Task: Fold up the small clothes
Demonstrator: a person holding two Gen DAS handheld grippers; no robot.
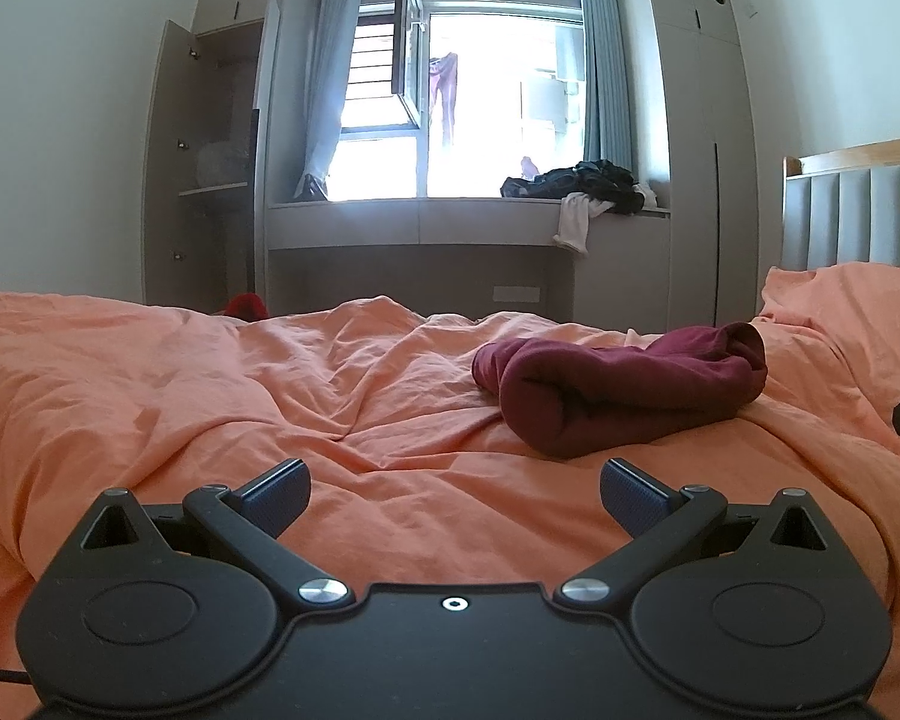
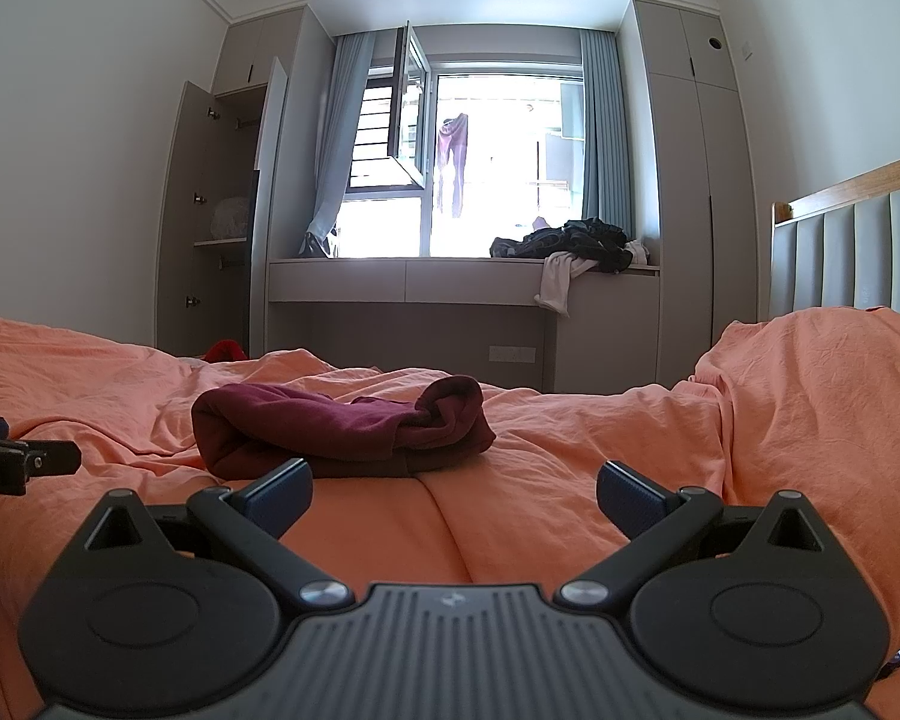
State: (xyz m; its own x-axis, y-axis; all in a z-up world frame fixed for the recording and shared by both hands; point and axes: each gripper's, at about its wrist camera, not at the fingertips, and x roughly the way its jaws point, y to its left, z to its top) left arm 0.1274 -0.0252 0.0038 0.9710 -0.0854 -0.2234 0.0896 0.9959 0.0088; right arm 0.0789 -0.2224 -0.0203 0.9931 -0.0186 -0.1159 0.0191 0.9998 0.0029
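Both tools spread wide, nothing held.

Maroon garment (image 1: 624,390) lay rolled/bunched on orange bed cover (image 1: 270,396), ahead & to right of left tool (image 1: 455,495), not touching its fingers. From right wrist cam, sat ahead-left of right tool (image 2: 453,495), just past left fingertip (image 2: 282,495). Dark clothes pile (image 1: 576,186) w/ white item hanging off window ledge (image 1: 390,204) in bg. Wardrobe door (image 1: 168,168) stood open at left.
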